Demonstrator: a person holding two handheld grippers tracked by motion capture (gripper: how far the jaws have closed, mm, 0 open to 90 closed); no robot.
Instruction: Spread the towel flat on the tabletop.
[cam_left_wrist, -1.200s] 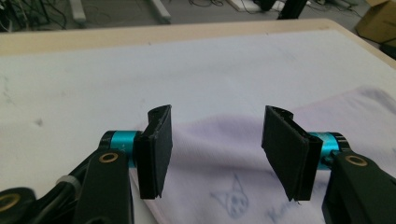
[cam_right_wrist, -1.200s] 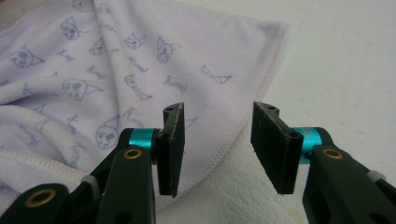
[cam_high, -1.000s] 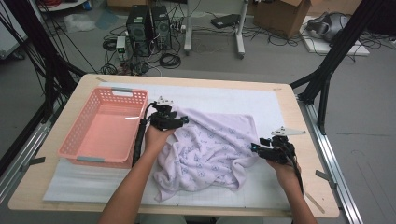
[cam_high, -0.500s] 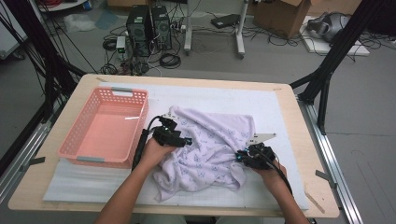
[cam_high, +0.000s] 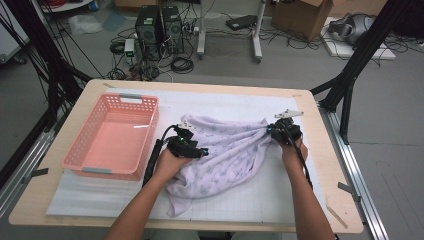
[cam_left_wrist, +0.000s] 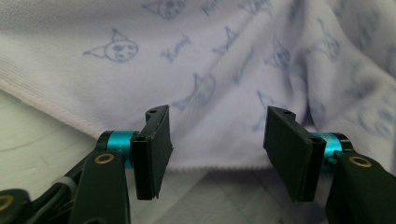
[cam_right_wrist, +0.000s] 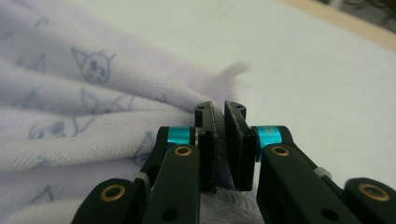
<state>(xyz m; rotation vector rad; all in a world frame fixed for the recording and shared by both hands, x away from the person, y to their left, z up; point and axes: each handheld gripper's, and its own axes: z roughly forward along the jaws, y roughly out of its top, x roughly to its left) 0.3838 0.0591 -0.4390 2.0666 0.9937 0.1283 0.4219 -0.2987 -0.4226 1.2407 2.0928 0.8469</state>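
The table (cam_high: 210, 87) carries a white gridded mat (cam_high: 235, 102) across most of its top, and on that mat, right of centre, sprawls the lilac towel (cam_high: 227, 155), printed with little cartoon faces, bunched rather than flat, one end trailing toward the near edge; at the left edge sits the pink basket (cam_high: 112, 137), well apart from the gripped corner and holding nothing, likely the towel's destination once it is tidied; now the right gripper (cam_high: 284, 131), out toward the right edge, has its jaws pinched nearly together on a gathered corner of the cloth, and in the right gripper view (cam_right_wrist: 220, 140) the folds fan back from the pads, drawn taut, so that corner is being pulled outward to stretch the fabric straight; the left gripper (cam_high: 187, 145) rests over the towel's left side, and in the left gripper view (cam_left_wrist: 217, 154) its jaws stand apart, having just narrowed a little, with the hemmed edge lying between and beyond them but nothing pressed; my read is that this side is lining up on the hem to take the opposite hold, so the two tongs can spread the towel flat between them before any fold
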